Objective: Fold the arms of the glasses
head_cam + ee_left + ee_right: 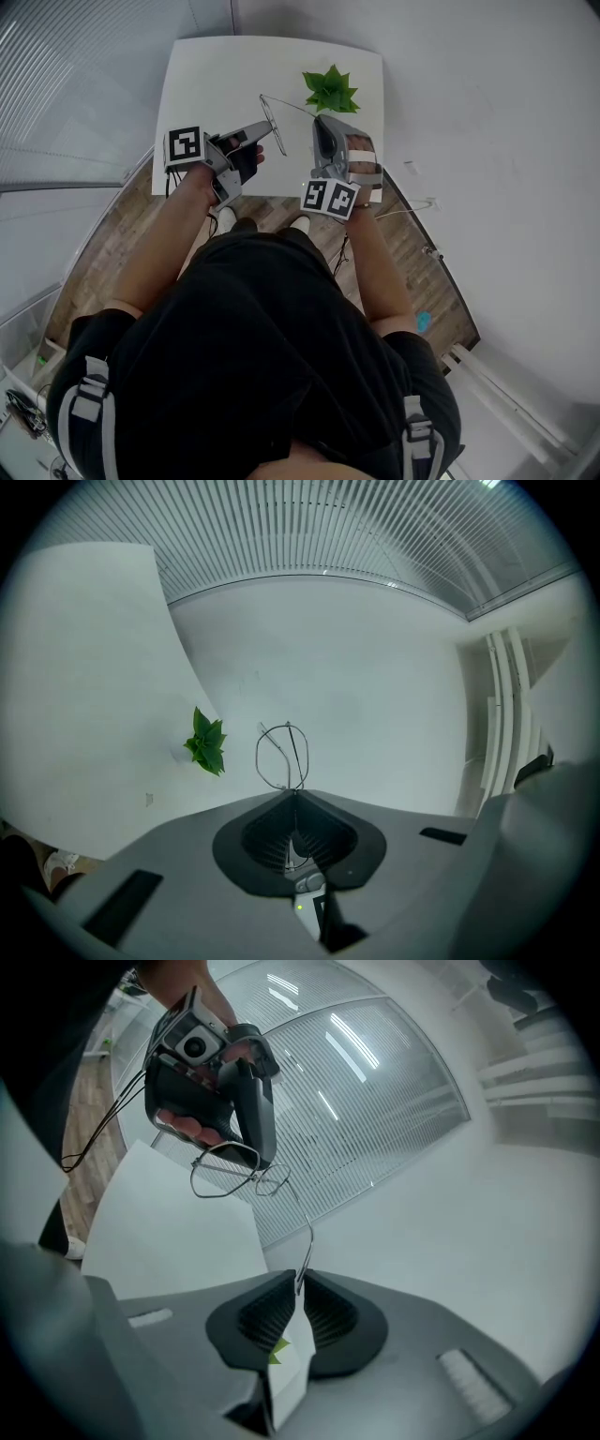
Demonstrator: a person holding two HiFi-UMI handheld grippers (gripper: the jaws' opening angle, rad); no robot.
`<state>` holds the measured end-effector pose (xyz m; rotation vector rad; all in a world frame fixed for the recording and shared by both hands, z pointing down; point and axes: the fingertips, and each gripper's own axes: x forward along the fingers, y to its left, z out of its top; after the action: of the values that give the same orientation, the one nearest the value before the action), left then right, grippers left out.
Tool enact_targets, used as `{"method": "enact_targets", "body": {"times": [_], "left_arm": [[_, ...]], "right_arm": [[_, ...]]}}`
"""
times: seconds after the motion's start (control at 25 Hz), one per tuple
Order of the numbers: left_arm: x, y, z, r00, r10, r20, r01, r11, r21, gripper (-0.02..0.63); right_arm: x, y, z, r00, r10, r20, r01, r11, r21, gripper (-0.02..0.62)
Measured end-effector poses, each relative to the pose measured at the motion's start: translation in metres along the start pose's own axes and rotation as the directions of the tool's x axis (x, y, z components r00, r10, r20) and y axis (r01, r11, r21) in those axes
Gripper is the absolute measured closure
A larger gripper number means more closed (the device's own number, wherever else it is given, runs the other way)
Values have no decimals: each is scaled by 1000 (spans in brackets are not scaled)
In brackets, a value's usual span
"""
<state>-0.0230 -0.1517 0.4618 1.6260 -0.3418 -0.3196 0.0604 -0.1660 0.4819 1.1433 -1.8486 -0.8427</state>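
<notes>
Well, midway between the surface's [216,75] side edges the glasses [272,122] hang, one arm stretched sideways: left claw [295,794] clamped on the frame, right claw [298,1283] pinching that arm's tip, both forearms reaching forward.

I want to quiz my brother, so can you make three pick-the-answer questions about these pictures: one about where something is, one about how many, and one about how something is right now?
1. Where is the green plant?
A. on the white table
B. on a chair
C. in a gripper

2. How many grippers hold the glasses?
A. none
B. one
C. two

3. The glasses arm in the right gripper is:
A. folded flat
B. stretched out from the frame
C. snapped off

1 A: it sits at the table's far edge.
2 C: the left gripper is shut on the frame, the right on an arm tip.
3 B: the arm runs out from frame to jaws.
</notes>
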Motion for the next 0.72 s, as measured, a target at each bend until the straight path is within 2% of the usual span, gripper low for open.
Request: {"method": "enact_targets", "body": {"times": [0.72], "left_arm": [[-7, 0, 5, 999, 1, 38, -1, 1000, -9, 594]], "right_arm": [[-17, 5, 23, 999, 9, 47, -10, 999, 35, 563]]}}
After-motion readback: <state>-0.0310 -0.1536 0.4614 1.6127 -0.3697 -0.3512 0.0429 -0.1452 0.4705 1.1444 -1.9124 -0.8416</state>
